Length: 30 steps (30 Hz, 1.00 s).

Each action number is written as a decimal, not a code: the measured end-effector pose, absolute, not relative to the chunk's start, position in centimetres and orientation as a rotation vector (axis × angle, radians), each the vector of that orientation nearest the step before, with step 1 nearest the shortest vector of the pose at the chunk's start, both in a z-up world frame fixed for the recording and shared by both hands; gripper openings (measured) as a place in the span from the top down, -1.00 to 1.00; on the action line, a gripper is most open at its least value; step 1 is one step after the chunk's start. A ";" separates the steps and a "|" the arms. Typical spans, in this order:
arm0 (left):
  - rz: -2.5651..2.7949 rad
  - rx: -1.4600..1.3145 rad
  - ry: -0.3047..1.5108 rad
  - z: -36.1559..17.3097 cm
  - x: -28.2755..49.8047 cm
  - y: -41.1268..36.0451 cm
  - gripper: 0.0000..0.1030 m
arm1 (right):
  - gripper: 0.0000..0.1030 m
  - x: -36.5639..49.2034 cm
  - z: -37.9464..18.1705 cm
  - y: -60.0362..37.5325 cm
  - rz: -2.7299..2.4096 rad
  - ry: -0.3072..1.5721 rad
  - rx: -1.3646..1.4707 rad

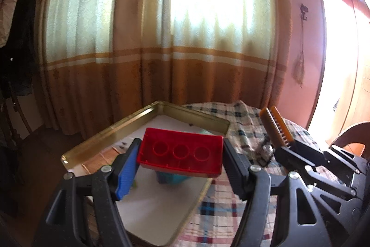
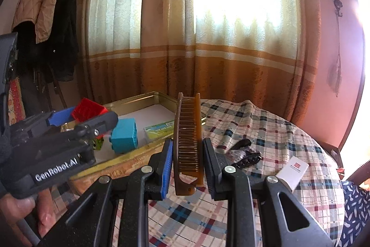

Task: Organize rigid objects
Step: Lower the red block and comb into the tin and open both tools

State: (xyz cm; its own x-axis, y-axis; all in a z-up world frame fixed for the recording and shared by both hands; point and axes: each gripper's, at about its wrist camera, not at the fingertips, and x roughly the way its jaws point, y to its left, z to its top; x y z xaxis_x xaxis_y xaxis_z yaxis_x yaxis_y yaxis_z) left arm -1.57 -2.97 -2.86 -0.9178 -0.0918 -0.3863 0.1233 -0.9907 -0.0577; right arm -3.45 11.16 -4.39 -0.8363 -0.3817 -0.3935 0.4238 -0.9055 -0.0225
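**Both grippers loaded above the tin**

Left wrist view: the left gripper [image 1: 181, 160] pinches a red block [image 1: 181, 153] by its two ends, hollow underside toward the camera, raised over the gold tin [image 1: 104, 133]. The block hides most of a teal block [image 1: 172, 177] under it; only that block's lower edge shows. Small dark specks on the tin's white floor are too small to name. The gripper points slightly downward. At right, the right gripper [image 1: 286, 145] reaches in, its body cut by the frame edge, with a brown comb [image 1: 276, 125] rising from its tip. A dark clip [image 1: 266, 152] on the plaid cloth [image 1: 238, 131] is partly covered by that gripper. The tin's near floor is bare.

Right wrist view: the right gripper [image 2: 187, 161] is pressed together on the comb [image 2: 188, 142], which stands on edge along the fingers, teeth facing the camera. The left gripper [image 2: 76, 117] crosses the left side, blurred, screening part of the tin [image 2: 138, 101]. A hand [image 2: 30, 212] below it is cut off. In the tin lie the teal block [image 2: 123, 134], a green packet [image 2: 159, 129] and a small green thing too hidden to identify. The clip [image 2: 242, 154] and a white box [image 2: 292, 171] lie on the cloth [image 2: 277, 131], which is otherwise open to the right.
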 end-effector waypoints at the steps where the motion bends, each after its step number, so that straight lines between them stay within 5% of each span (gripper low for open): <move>1: -2.964 0.591 0.136 -2.6 -1.7 -3.6 -0.31 | 0.46 -3.6 -4.2 10.9 -2.654 0.151 0.539; 30: -2.723 0.937 0.088 -4.5 -10.3 -13.3 -0.32 | 0.46 -13.6 -6.4 -0.3 -2.424 0.285 0.864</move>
